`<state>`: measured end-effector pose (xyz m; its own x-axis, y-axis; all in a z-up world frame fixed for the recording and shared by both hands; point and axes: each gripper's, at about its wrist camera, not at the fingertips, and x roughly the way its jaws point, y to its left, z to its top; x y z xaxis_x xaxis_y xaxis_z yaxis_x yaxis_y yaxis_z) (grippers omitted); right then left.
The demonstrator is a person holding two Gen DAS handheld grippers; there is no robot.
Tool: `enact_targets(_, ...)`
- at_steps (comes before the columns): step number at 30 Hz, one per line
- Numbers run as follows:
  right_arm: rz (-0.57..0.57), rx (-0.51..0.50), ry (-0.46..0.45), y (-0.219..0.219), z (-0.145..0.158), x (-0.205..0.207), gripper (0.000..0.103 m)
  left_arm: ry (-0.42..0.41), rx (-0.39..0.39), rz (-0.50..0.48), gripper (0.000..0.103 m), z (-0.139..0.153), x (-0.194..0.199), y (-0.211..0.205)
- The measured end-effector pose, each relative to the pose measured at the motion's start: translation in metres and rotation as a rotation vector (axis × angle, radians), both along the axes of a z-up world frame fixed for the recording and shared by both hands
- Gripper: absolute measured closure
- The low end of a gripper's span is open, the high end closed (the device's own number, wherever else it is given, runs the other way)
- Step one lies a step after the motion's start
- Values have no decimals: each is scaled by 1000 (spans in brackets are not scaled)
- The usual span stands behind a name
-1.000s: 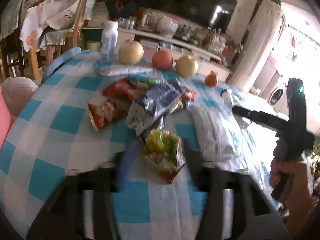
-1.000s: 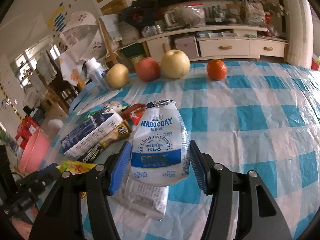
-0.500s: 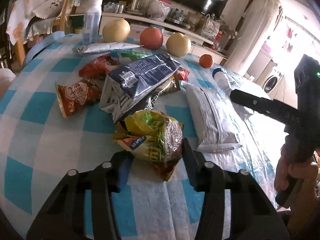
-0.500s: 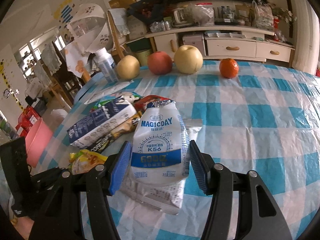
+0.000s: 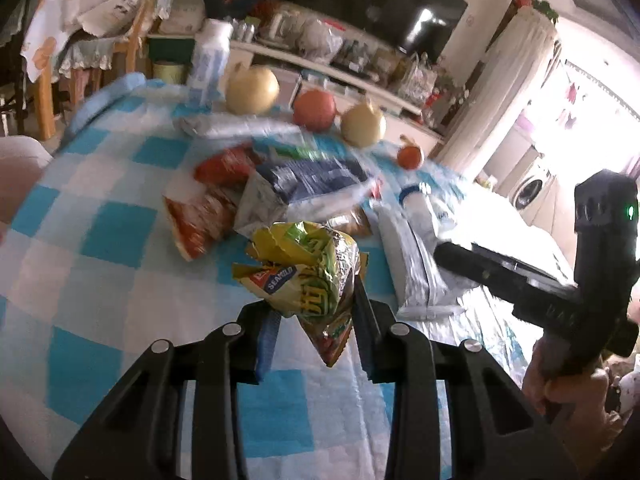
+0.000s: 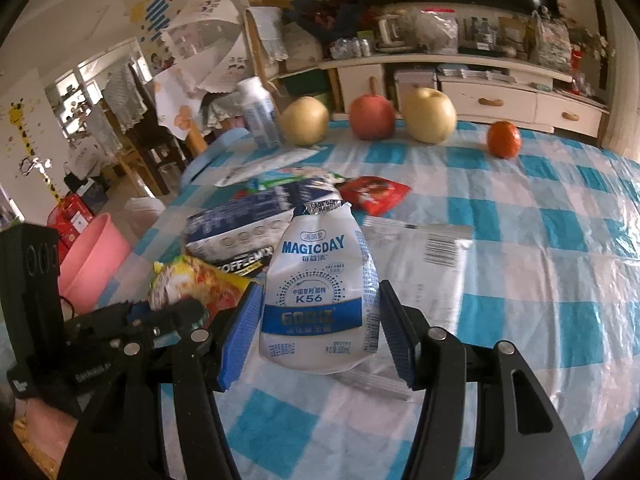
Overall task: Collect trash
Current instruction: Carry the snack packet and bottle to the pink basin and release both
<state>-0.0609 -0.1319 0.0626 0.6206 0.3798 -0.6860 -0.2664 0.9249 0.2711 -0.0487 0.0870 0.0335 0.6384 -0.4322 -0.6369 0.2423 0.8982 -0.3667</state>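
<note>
Left gripper [image 5: 314,326] clamped on yellow wrapper [image 5: 308,270]; right gripper [image 6: 320,328] gripping MAGICDAY pouch [image 6: 320,288], pink bucket [image 6: 94,256] right-view only

My left wrist camera sits just behind the left gripper [image 5: 314,320], close over the checked table [image 5: 100,264], looking forward and downward along its fingers, with the right gripper [image 5: 452,256] ahead to the right. My right wrist camera looks likewise past its own fingers, the left gripper low on its left. Both views share the litter pile ahead and the fruit row [image 6: 428,114] beyond it.
</note>
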Motion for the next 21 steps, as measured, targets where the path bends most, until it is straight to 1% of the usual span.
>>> enact_targets(6,59,10,-26,33,11,-9,44,-41,-46,83,68,17,-6,46)
enact_targets(11,111,26,-26,68,16,-11,44,-70,-74,164,68,28,-11,88)
enact_targets(17,194,23,-27,121,23,-13,44,-102,-87,307,68,36,-19,149)
enact_targets(21,274,30,-40,170,30,-15,44,-110,-91,426,68,36,-27,195)
